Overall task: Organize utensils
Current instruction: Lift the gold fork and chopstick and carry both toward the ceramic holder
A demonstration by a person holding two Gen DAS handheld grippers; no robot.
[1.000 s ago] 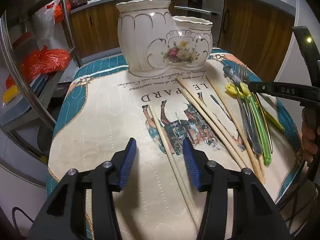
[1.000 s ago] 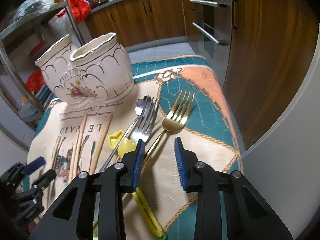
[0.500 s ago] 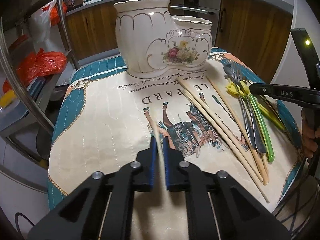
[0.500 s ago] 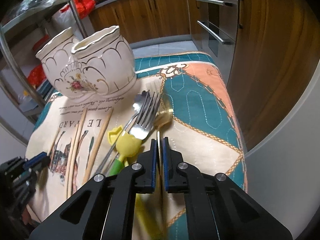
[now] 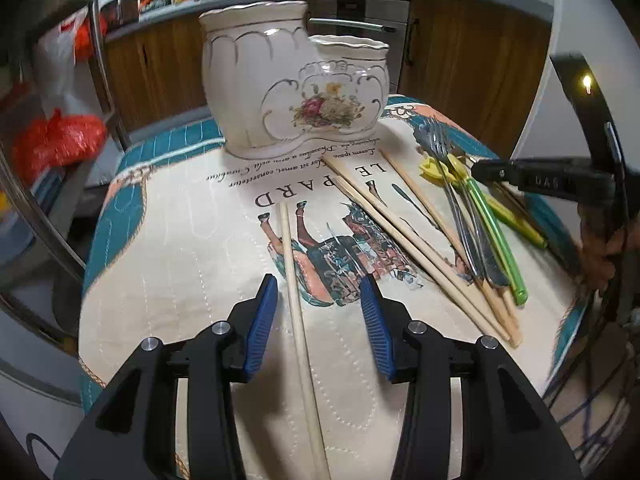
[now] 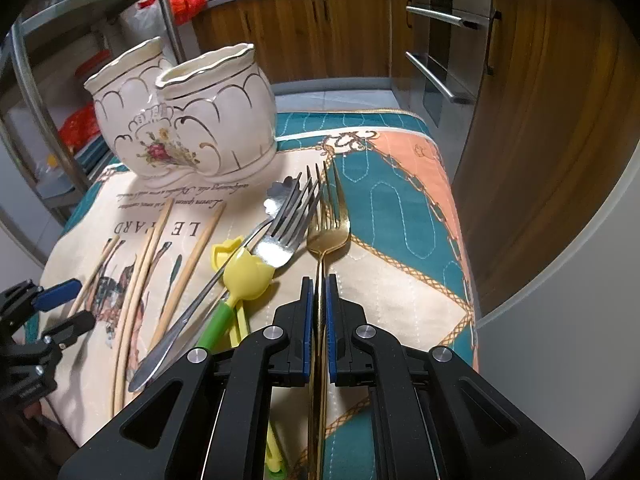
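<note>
A white ceramic two-cup holder (image 5: 296,88) with a flower print stands at the back of the printed cloth (image 5: 192,264); it also shows in the right wrist view (image 6: 188,120). My left gripper (image 5: 318,300) is open, and a single wooden chopstick (image 5: 294,292) lies on the cloth between its jaws. More chopsticks (image 5: 416,248) lie to the right. My right gripper (image 6: 319,292) is shut on the handle of a gold fork (image 6: 328,224). Steel forks (image 6: 280,236) and yellow-green plastic utensils (image 6: 244,276) lie beside it.
A metal rack (image 5: 48,128) with red bags stands left of the table. Wooden kitchen cabinets (image 6: 320,32) and an oven front (image 6: 448,44) lie behind. The table's right edge drops off near a white wall (image 6: 568,280).
My left gripper was shut on the chopstick half a second ago and has opened; the chopstick lies on the cloth. My right gripper stays shut on the gold fork, now raised slightly.
</note>
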